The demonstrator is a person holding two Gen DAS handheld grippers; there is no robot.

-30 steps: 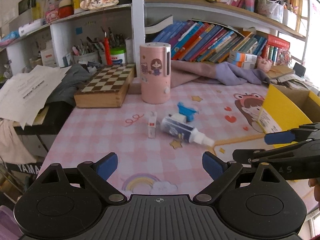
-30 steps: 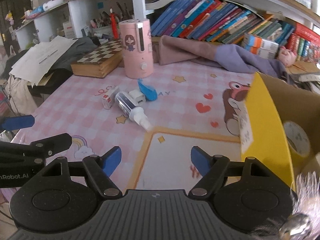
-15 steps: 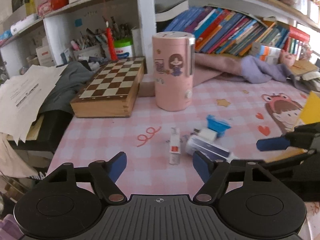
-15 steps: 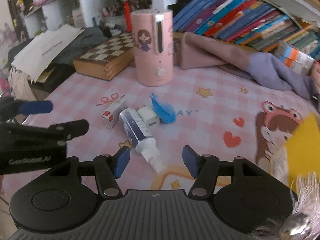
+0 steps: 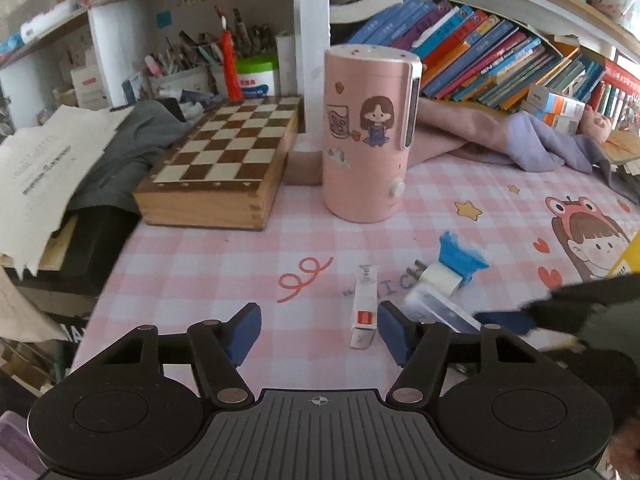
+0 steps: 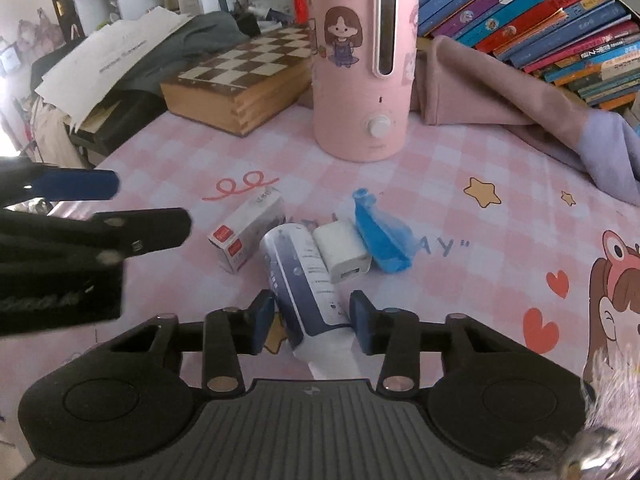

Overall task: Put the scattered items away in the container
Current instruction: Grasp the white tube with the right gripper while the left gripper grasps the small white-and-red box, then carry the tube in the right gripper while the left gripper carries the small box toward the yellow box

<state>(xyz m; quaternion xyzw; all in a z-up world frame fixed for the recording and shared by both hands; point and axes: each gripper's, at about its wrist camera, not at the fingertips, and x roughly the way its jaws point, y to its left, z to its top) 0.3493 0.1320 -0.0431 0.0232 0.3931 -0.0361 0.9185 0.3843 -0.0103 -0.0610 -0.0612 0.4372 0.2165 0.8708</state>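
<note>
A white and navy tube (image 6: 306, 280) lies on the pink checked cloth (image 6: 460, 168). My right gripper (image 6: 312, 322) is closing on the tube's lower end, and both blue pads meet its sides. A white charger plug (image 6: 342, 258) and a crumpled blue piece (image 6: 380, 236) touch the tube's right side. A small white box with a red end (image 5: 365, 308) lies between the closing jaws of my left gripper (image 5: 319, 334). It is close to the right pad (image 5: 394, 334), and the left pad stands well clear of it. Only a yellow corner of the container (image 5: 631, 254) shows, at the right edge.
A pink humidifier (image 5: 370, 136) stands behind the items, with a wooden chessboard box (image 5: 224, 164) to its left. Folded pink and lilac cloth (image 5: 520, 144) lies under the bookshelf. Papers and grey fabric (image 5: 48, 160) hang over the table's left edge.
Both grippers have moved in and down toward the cluster, and both pairs of jaws have narrowed. The right one now straddles the tube and the left one the small box. The yellow container left the right view.
</note>
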